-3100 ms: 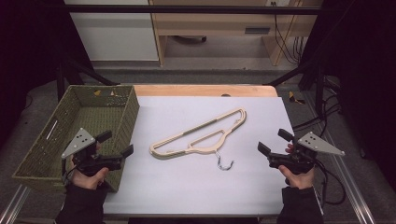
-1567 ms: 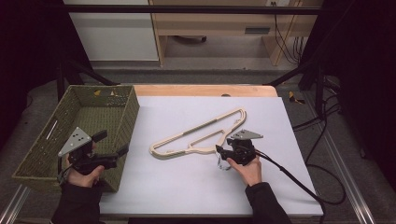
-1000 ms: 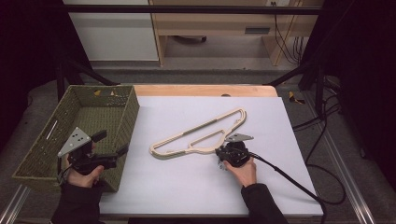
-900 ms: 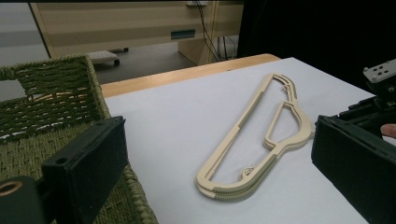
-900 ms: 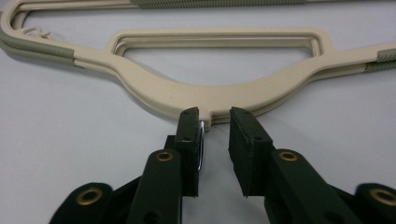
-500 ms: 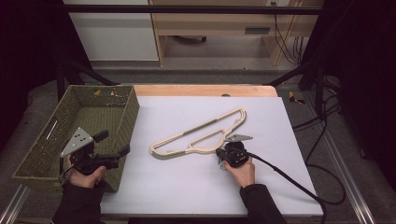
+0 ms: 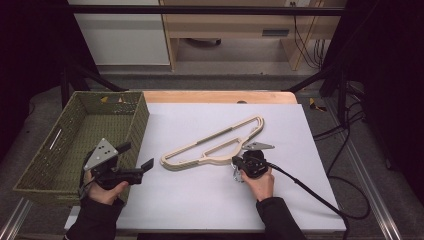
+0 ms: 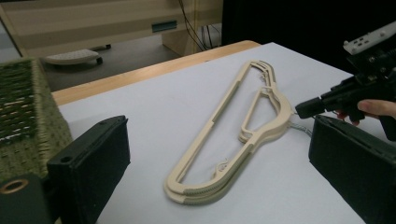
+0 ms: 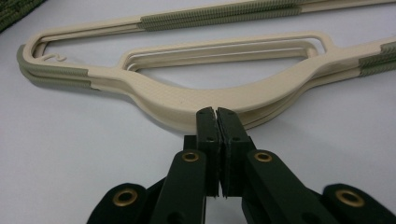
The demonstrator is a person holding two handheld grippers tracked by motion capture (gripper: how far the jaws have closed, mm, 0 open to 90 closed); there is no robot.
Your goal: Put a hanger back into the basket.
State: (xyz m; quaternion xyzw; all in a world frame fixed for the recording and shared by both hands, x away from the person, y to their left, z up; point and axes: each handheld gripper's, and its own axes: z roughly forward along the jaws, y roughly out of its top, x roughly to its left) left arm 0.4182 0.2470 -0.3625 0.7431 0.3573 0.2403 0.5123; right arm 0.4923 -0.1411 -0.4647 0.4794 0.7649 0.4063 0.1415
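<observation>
A cream plastic hanger (image 7: 215,145), which looks like two stacked, lies flat on the white table top (image 7: 200,200). Its thin metal hook (image 7: 236,176) points toward the near edge. My right gripper (image 7: 235,163) lies low on the table with its tips against the hanger's neck (image 9: 187,95). The right gripper (image 9: 216,111) has its jaws pressed together where the hook leaves the neck. My left gripper (image 7: 135,156) is held open beside the basket, aimed at the hanger (image 8: 224,116), with nothing between its jaws. Farther off in its view are the right gripper (image 8: 303,108) and a bit of hook wire (image 8: 301,128).
A green woven basket (image 7: 135,115) stands at the table's left edge, close behind my left gripper. The right gripper's cable (image 7: 310,192) trails off to the right across the table. A wooden strip (image 7: 215,96) borders the far side.
My left gripper has shifted a little to the right, toward the hanger. The right gripper has stayed at the hanger's neck since a second ago.
</observation>
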